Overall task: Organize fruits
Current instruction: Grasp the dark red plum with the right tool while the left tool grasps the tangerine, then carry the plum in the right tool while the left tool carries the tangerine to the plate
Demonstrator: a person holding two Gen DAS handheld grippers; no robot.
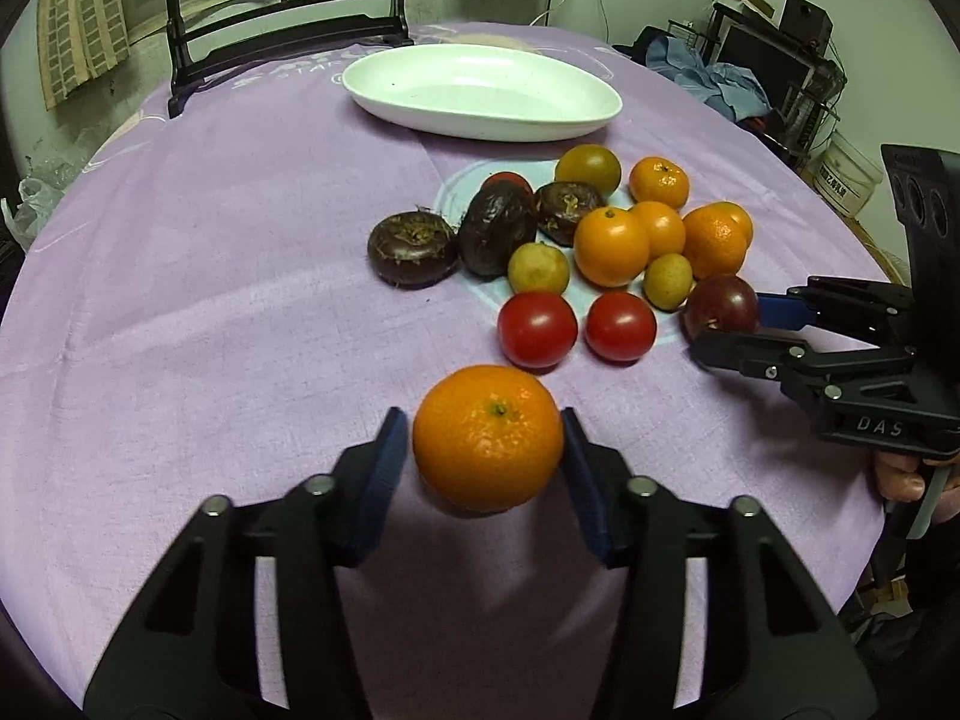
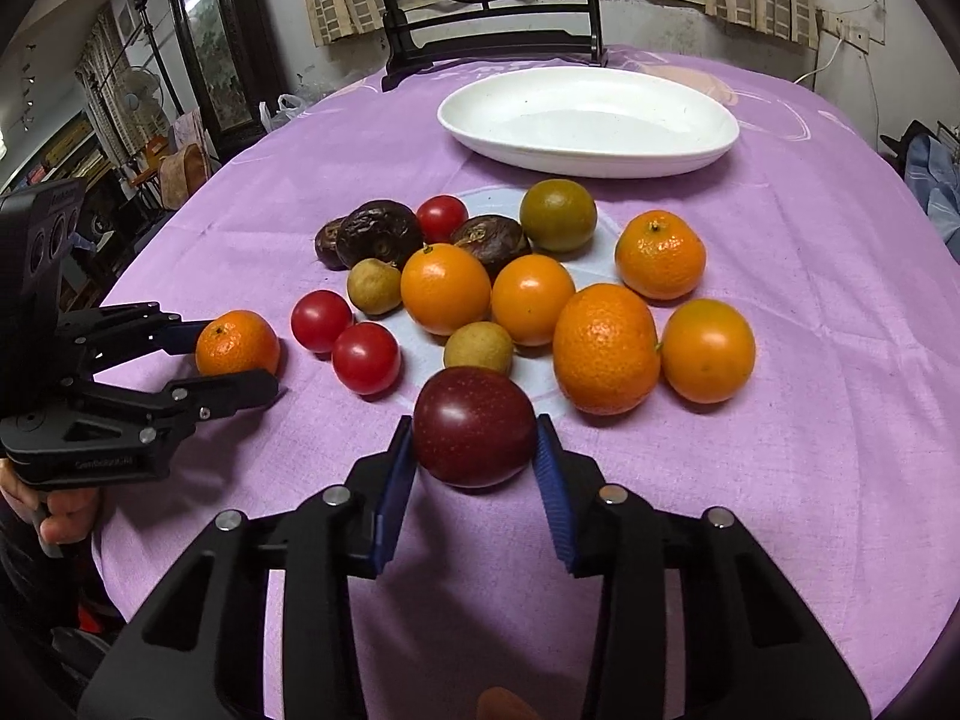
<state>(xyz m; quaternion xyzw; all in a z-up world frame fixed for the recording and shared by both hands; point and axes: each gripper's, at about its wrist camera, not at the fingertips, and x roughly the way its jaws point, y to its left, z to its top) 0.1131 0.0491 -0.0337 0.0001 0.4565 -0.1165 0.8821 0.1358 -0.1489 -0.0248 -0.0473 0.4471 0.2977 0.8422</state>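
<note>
Each black tool [image 1: 487,444] has blue ribbed pads [image 1: 384,468] and silver screws.

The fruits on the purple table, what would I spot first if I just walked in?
Probably the pile of fruits in the middle of the purple cloth, with the bare white dish behind it. Next, the two grippers at the near edge: the left gripper has a tangerine between its fingers, and the right gripper has a dark red plum.
</note>
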